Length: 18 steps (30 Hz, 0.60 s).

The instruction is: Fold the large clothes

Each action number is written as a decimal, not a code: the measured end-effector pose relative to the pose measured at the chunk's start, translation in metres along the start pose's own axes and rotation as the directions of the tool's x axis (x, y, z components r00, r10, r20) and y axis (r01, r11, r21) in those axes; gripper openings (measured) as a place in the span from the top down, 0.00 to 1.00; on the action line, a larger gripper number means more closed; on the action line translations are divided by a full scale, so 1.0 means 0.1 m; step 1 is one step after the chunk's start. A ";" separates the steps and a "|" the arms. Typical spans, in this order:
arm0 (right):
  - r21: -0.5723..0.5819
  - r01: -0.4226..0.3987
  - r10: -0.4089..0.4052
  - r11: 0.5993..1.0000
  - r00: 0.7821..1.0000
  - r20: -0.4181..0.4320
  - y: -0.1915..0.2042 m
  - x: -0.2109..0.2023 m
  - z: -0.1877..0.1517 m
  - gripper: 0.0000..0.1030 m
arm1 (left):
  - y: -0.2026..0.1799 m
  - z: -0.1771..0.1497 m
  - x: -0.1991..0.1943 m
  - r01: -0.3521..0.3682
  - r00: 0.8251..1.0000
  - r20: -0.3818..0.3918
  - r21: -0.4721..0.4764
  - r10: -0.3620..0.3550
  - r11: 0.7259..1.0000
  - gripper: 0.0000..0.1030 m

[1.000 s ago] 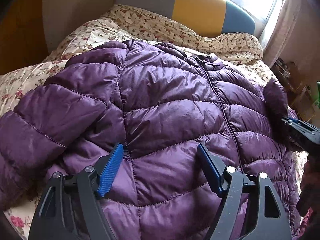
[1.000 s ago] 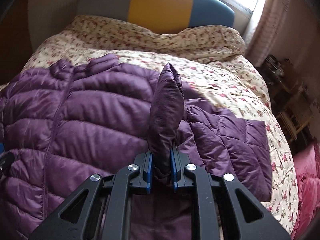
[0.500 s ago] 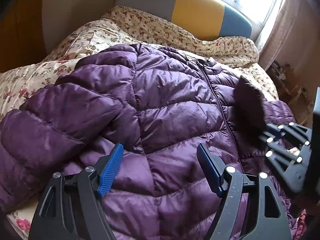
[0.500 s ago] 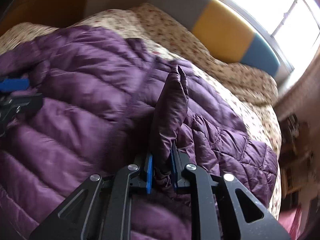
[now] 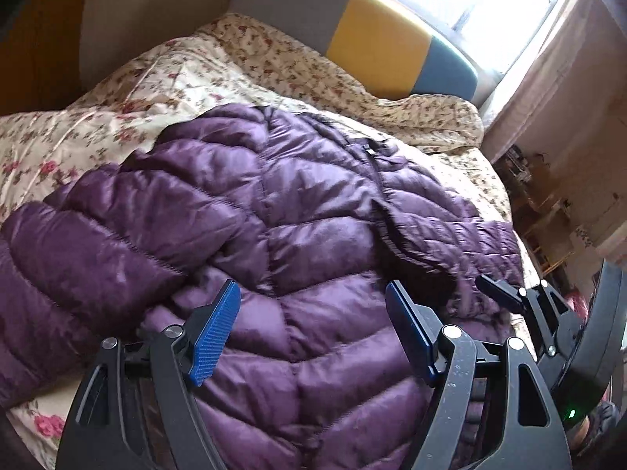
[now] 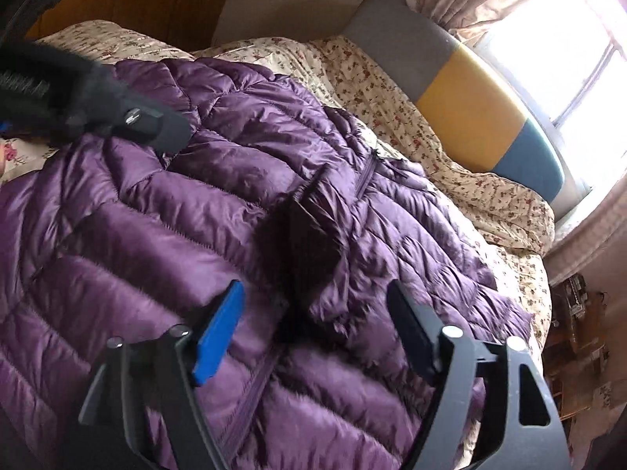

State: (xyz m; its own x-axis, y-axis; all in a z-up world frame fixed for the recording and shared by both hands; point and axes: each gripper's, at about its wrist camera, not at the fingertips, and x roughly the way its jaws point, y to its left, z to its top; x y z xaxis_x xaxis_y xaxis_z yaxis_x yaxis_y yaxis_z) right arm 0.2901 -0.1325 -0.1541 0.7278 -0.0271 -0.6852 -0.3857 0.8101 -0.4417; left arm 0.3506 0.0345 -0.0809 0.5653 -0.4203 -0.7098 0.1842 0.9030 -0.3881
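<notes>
A purple quilted down jacket (image 5: 305, 235) lies front up on the bed, its zip running away from me. My left gripper (image 5: 312, 288) hangs open above its lower front, nothing between the blue pads. My right gripper (image 6: 315, 286) is over the jacket (image 6: 176, 243) with its jaws opening wide. The sleeve (image 6: 309, 243) it carried is free of the pads, a dark blurred cuff just ahead of them. In the left wrist view that sleeve (image 5: 431, 235) lies folded across the jacket's right side, with the right gripper (image 5: 509, 297) beside it.
A floral quilt (image 5: 196, 66) covers the bed (image 6: 490, 203). A grey, yellow and blue headboard (image 5: 376, 51) stands at the far end under a bright window. Cluttered wooden shelves (image 5: 548, 203) and a curtain (image 5: 548, 58) are at the right. The left gripper's body (image 6: 156, 125) crosses the upper left.
The right gripper swung left over the jacket with the sleeve pinched upright, then opened; the sleeve now lies on the jacket front. The left gripper drew back and rose a little, still open.
</notes>
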 end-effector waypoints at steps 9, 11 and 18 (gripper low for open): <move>0.123 0.002 0.003 0.992 0.999 -0.039 -0.44 -0.26 -0.48 0.02 | -0.48 0.01 0.31 0.015 0.998 -0.069 0.044 -0.012 0.999 0.26; 0.202 0.003 0.008 0.979 0.998 -0.054 -0.65 -0.26 -0.58 0.02 | -0.57 -0.01 0.42 0.010 0.996 -0.090 0.060 -0.005 0.998 0.26; 0.419 0.139 -0.082 0.897 0.985 -0.149 -1.27 -0.04 -0.76 0.02 | -0.76 -0.05 0.70 -0.014 0.992 -0.119 0.110 0.027 0.994 0.49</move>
State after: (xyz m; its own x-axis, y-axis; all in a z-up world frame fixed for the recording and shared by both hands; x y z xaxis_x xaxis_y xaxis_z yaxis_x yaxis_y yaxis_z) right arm 0.2929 -0.2803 -0.1390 0.6643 -0.1809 -0.7252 -0.0074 0.9686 -0.2484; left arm 0.3725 -0.0639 -0.1038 0.4701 -0.4034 -0.7850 0.2637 0.9130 -0.3113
